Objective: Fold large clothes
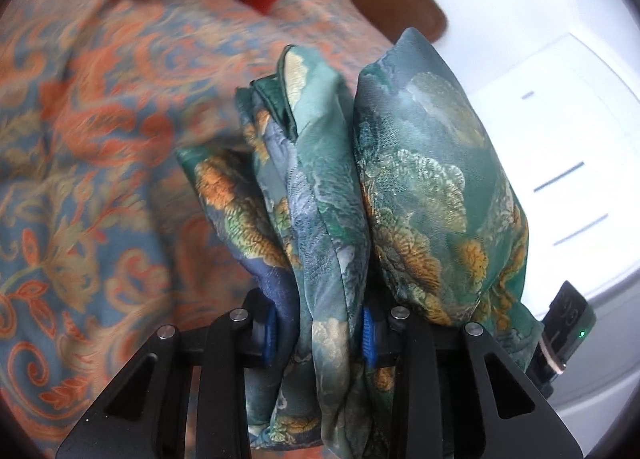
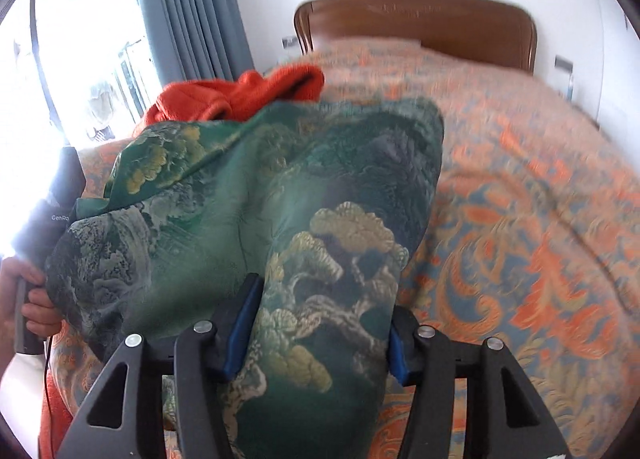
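Black arms of the left tool (image 1: 320, 343) fill the bottom of its view, blue pads (image 1: 270, 335) pinching a bunched fold of the green patterned cloth (image 1: 420, 187), which stands up in several folds between the jaws, lifted clear of the bed (image 1: 80, 139). Across from it, the right tool (image 2: 316, 343) pinches another wide fold of the same cloth (image 2: 280, 199) between its blue pads (image 2: 240, 335). A hand (image 2: 28, 299) grips a black handle at that view's left edge. Behind the cloth, an orange garment (image 2: 248, 93) lies bunched on the paisley bedspread, before a wooden headboard (image 2: 420, 19) and grey curtains (image 2: 188, 7).
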The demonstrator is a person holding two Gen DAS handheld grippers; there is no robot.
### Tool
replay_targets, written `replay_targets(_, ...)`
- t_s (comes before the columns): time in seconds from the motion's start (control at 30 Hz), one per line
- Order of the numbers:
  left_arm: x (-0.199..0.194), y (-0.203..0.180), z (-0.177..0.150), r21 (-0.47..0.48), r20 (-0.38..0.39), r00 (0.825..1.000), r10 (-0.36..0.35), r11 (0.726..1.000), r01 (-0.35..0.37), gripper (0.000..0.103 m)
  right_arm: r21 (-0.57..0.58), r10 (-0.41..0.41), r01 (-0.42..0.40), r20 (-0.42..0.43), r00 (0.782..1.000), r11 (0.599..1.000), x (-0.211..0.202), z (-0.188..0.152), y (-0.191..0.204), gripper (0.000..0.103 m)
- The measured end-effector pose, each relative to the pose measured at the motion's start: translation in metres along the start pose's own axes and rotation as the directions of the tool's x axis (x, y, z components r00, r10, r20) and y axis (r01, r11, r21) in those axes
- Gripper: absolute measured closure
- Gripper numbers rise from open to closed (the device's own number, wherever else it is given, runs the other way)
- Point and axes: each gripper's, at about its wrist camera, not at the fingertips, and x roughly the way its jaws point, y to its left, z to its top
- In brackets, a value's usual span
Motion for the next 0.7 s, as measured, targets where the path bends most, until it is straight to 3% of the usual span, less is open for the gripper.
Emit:
replay_targets(0.17, 0.026, -0.044, 0.03, 0.073, 0.036, 0.999, -0.023, 0.997, 0.02, 0.072, -0.022, -0.034, 0.036, 0.064, 0.997, 0.999, -0.018, 0.016, -0.019, 0.048)
replay_targets(0.3, 0.032, -0.058, 0.026, 0.117, 0.052, 0.998, -0.026, 0.993, 0.02, 0.072, -0.019, -0.067, 0.069, 0.104, 0.992, 0.997, -0.021, 0.035, -0.043, 0.049)
replay_targets(0.53, 0.033, -0.043, 0.035, 0.14, 0.08, 0.997, -0.004, 0.99, -0.007, 0.072, -0.023, -0.086, 0.091, 0.154, 0.984, 0.996, 0.012, 0.085, -0.09, 0.049)
replay_targets(0.63, 0.075, -0.028, 0.05, 0.137, 0.07, 0.996, 0.056, 0.988, -0.066, 0.068, -0.012, -0.083, 0.085, 0.14, 0.987, 0.996, 0.04, 0.097, -0.112, 0.049)
replay_targets(0.7, 0.105, 0.001, 0.047, 0.078, 0.033, 0.991, 0.129, 0.988, -0.132, 0.058, 0.027, -0.073, 0.071, 0.088, 0.993, 0.997, 0.074, 0.096, -0.134, 0.049)
